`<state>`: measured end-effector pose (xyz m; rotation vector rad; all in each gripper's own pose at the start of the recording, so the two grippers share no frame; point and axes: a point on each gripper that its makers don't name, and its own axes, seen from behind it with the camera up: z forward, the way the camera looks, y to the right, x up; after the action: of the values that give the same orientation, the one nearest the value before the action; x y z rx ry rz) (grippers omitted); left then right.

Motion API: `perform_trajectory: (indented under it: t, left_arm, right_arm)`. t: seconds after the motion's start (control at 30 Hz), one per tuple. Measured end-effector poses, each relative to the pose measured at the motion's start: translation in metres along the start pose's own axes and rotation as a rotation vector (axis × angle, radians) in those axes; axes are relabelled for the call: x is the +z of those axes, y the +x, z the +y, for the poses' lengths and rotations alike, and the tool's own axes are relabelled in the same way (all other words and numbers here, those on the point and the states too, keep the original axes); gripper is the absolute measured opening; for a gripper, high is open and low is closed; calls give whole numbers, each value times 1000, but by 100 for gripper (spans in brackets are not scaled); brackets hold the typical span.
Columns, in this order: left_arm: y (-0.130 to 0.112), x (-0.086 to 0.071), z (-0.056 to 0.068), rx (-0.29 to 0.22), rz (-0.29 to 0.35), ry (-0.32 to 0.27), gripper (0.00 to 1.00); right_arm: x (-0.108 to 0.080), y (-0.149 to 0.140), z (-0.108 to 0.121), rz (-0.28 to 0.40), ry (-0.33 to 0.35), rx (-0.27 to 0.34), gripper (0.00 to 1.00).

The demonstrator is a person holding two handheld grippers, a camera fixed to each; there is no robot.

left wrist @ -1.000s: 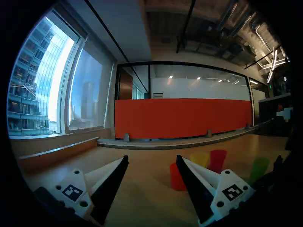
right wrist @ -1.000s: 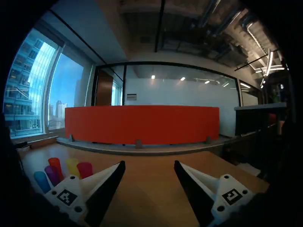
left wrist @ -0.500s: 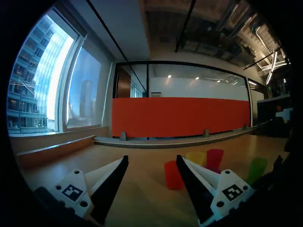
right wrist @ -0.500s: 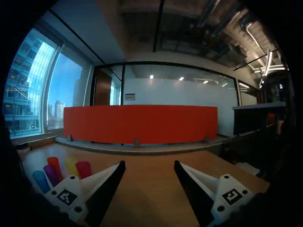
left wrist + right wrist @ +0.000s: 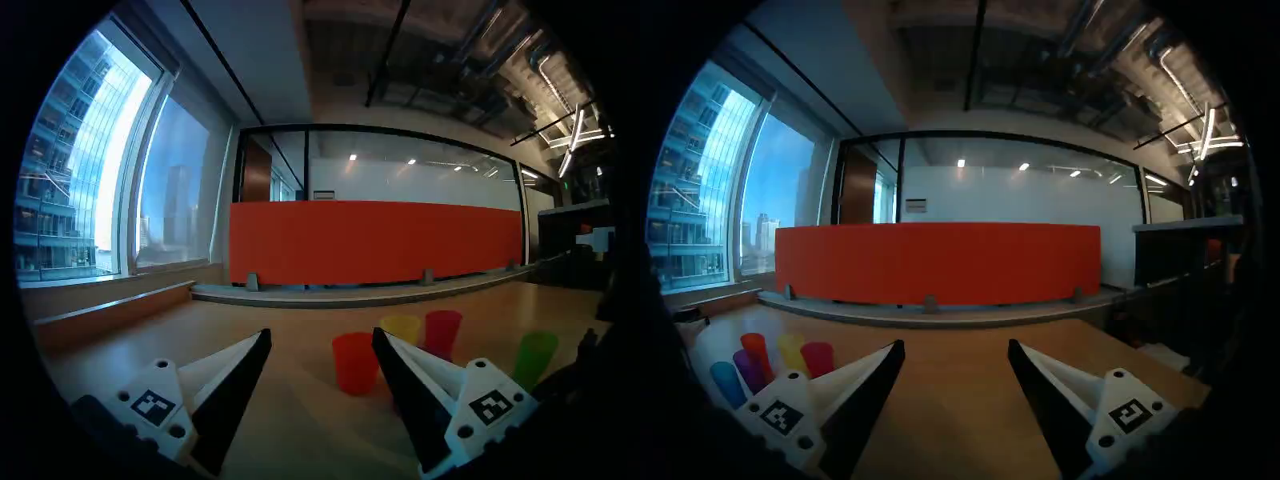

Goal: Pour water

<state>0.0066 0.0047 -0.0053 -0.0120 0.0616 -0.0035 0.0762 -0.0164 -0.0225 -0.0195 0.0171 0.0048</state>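
Standing upright, the orange cup is noted just ahead-right of the left gripper, jaws apart and empty; the right gripper, also apart, is judged farther off.

Left gripper and right gripper: white wedge fingers, black inner faces, square markers (screws around them).
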Motion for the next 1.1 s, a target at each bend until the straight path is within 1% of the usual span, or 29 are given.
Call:
perform_trajectory:
  t: [0.2,0.7,0.9,1.1]
  left_arm:
    - [-3,0,-2,0,-13,5,93]
    - [-13,4,0,3,-50,4,94]
    - [-14,4,0,3,-51,4,94]
    - [-14,5,3,4,-54,-11,94]
  right_arm:
    - [-2,2,2,2,-3,2,100]
    - [-2,-3,4,2,-2,9,100]
    - [-4,-5,4,0,-4,3,100]
    - [-3,-4,2,5,1,-10,100]
